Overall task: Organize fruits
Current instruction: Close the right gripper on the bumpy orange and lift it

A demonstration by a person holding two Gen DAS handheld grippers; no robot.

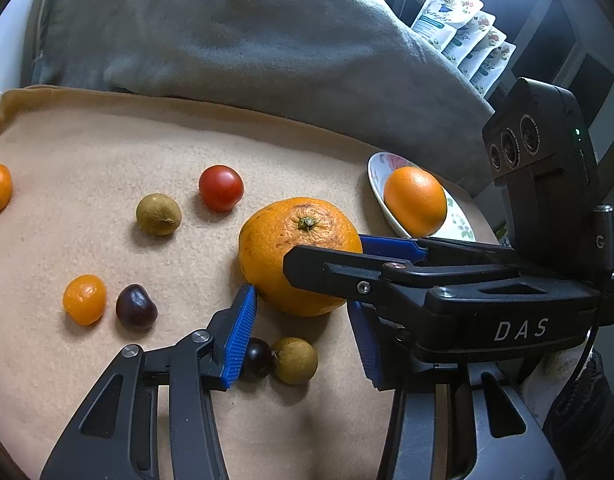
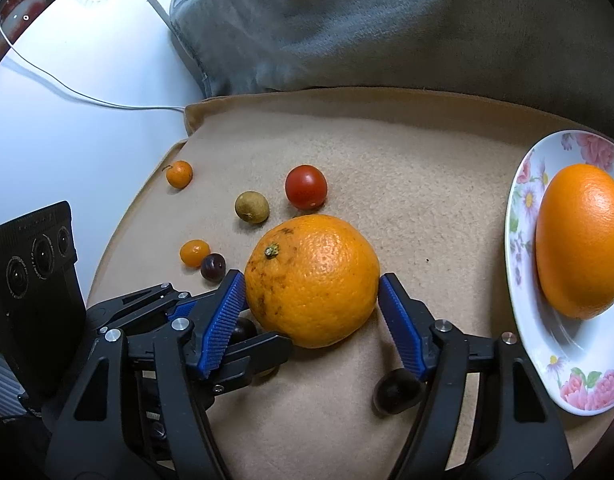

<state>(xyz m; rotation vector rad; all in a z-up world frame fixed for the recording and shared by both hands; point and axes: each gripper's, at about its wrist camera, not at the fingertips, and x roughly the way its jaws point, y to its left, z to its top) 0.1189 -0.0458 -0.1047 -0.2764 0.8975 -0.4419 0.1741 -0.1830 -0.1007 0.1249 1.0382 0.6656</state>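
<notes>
Two claws: right claw [image 2: 311, 300] spread around large orange [image 2: 311, 280]; left claw [image 1: 303, 332] also spread.
Surface: tan fleece blanket [image 2: 407, 168].
Backdrop: grey blanket [image 2: 387, 28], white worktop [image 2: 75, 136].

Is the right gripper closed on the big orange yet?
Not yet. The right gripper is open: its blue pads flank the big orange, which rests on the tan blanket, with slight gaps.
</notes>
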